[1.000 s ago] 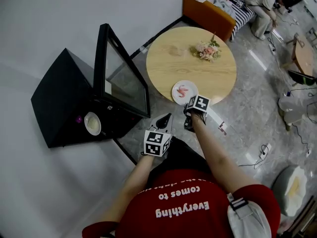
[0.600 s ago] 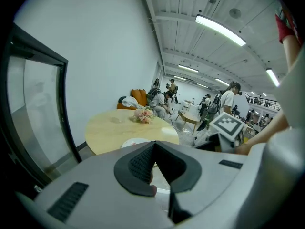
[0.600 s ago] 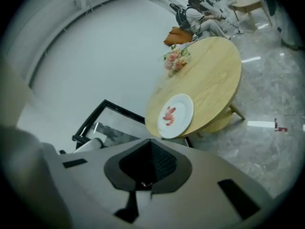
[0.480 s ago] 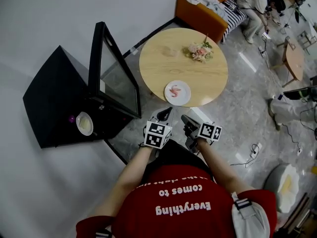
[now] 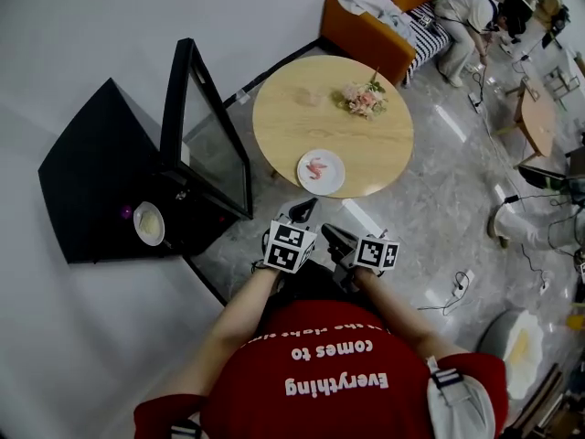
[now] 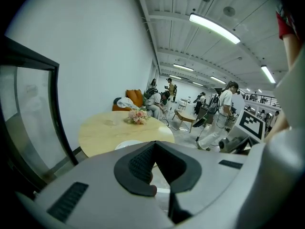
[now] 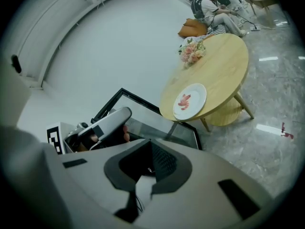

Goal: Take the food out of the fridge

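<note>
The black fridge (image 5: 91,199) stands at the left with its glass door (image 5: 206,144) swung open. A pale plate of food (image 5: 146,223) sits inside it. On the round wooden table (image 5: 311,117) lies a white plate with pink food (image 5: 321,171), near the front edge; the right gripper view shows this plate (image 7: 189,100) too. My left gripper (image 5: 302,214) hangs shut and empty between fridge door and table. My right gripper (image 5: 327,234) is beside it, shut on nothing, well short of the table. Both sets of jaws meet with nothing between them (image 6: 155,144) (image 7: 150,144).
A bunch of flowers (image 5: 358,98) lies on the table's far side. An orange sofa (image 5: 375,26) with clothes and seated people is behind it. Cables (image 5: 457,286) trail over the grey floor at the right. A white wall runs along the left.
My right gripper has drawn back from the plate on the table toward my body and risen; it now sits beside the left gripper. The left gripper shifted slightly.
</note>
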Demonstrator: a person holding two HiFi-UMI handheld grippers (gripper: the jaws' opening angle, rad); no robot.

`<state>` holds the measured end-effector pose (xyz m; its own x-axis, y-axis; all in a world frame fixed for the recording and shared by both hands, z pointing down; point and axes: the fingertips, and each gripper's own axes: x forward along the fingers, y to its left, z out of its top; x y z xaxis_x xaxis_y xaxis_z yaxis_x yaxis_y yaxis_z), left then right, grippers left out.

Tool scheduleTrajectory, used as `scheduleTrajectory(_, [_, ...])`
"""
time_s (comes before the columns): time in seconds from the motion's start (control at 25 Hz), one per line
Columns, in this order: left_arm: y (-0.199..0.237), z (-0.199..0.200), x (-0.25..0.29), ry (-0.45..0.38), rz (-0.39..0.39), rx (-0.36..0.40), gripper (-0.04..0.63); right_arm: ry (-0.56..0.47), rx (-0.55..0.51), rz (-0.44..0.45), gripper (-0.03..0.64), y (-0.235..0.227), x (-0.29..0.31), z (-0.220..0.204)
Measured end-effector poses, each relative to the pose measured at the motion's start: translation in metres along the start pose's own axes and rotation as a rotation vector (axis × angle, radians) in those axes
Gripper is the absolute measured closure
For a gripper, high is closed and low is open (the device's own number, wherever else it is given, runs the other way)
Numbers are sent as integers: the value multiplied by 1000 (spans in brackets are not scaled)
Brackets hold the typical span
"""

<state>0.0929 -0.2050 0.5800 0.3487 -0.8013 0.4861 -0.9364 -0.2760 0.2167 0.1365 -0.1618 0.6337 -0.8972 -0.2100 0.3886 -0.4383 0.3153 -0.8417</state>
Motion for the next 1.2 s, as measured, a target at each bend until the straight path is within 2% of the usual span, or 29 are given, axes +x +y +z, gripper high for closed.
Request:
scheduleTrajectory(0.28, [3, -8, -20, -15, 43, -29, 590, 47, -53, 10, 606, 8, 5, -5])
scheduleTrajectory(0.52, [18, -11, -59, -86, 157, -95, 589, 159, -150, 87, 606, 33, 24, -17])
scheduleTrajectory(0.6, [26, -16, -79, -112, 212, -126, 589, 186, -168, 150, 606, 45, 34, -22])
scheduleTrajectory(0.68, [37, -24, -101, -131, 274, -158, 589, 219, -165, 249, 604, 66, 46, -31])
scheduleTrajectory(0.84, [62, -43, -150, -160, 419, -230, 589, 362, -172, 398, 604, 105, 73, -63])
scheduleTrajectory(1.04, [84, -88, -219, -184, 637, -358, 589, 590, -187, 538, 604, 140, 104, -116])
scheduleTrajectory(1.2, [94, -115, -266, -211, 778, -473, 589, 719, -231, 597, 604, 166, 128, -151])
